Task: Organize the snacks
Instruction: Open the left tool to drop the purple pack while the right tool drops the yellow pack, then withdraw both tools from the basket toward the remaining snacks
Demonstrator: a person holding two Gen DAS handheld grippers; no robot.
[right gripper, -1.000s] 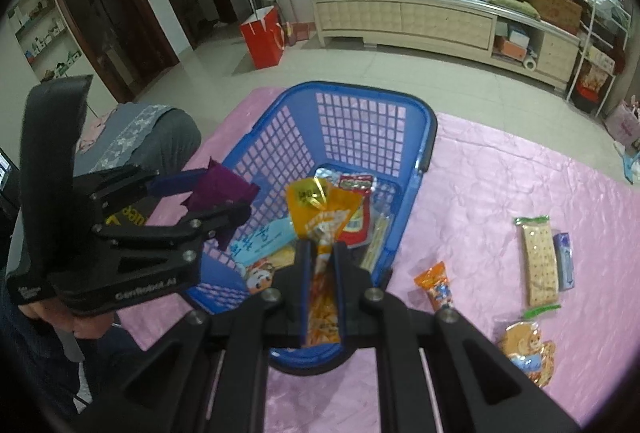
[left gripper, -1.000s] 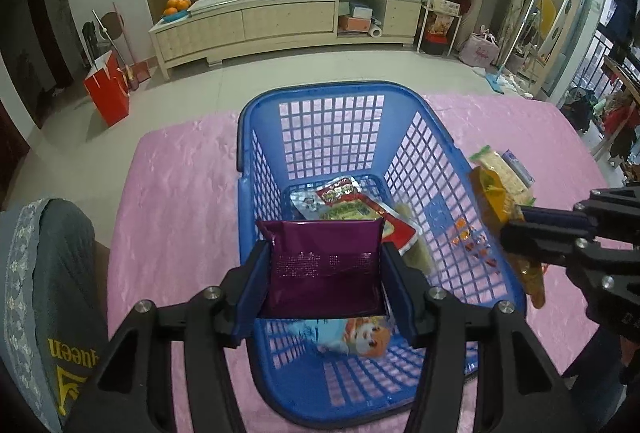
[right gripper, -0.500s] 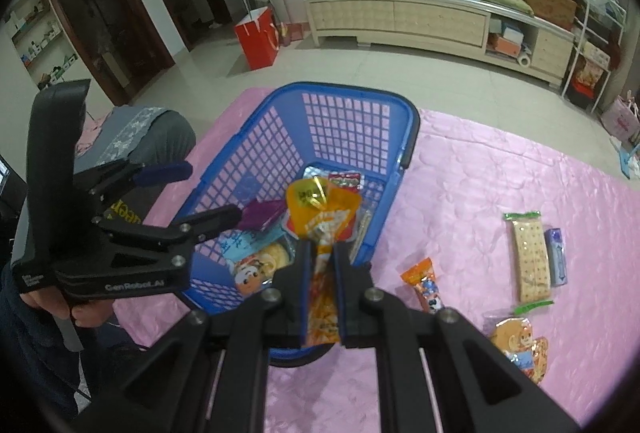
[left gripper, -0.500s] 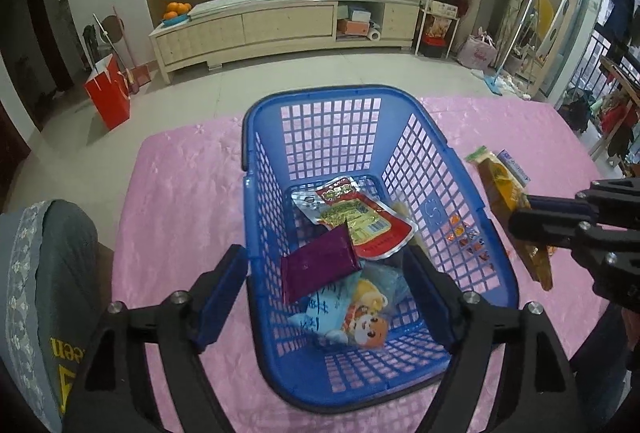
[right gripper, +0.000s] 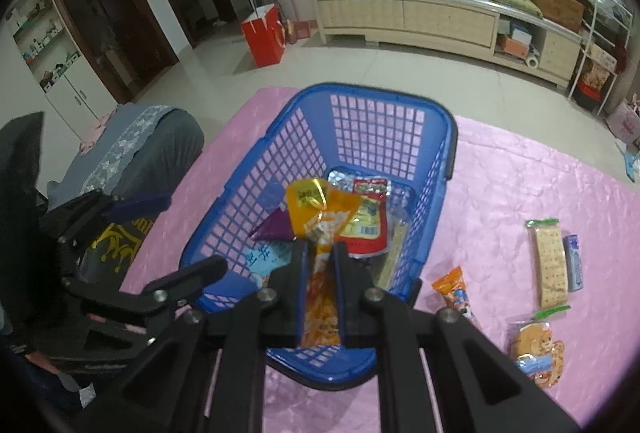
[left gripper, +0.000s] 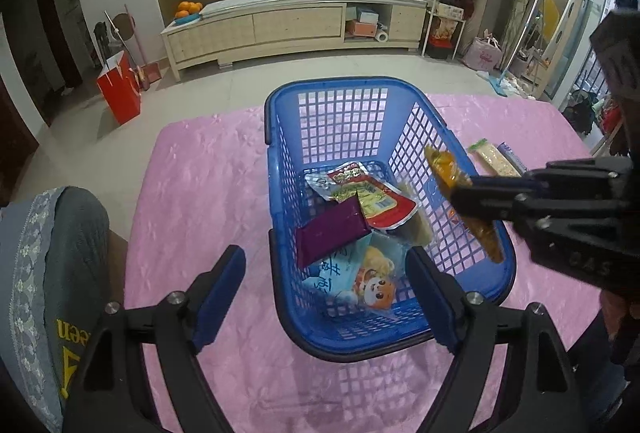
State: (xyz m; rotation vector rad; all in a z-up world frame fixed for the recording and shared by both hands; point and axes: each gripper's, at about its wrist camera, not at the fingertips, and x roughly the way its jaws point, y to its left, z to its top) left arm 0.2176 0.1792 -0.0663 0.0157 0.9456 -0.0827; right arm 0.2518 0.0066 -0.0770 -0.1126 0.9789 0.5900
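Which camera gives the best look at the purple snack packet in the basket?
The left wrist view: the purple packet lies nearly whole atop other snacks in the blue basket. In the right wrist view only a corner shows behind the orange packet.

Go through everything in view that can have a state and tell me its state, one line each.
left gripper: open, empty
right gripper: shut on the orange snack packet
orange snack packet: held over the basket
purple packet: lying in the basket
blue basket: on the table, partly filled
cracker pack: lying on the pink cloth
small orange packet: lying on the cloth beside the basket
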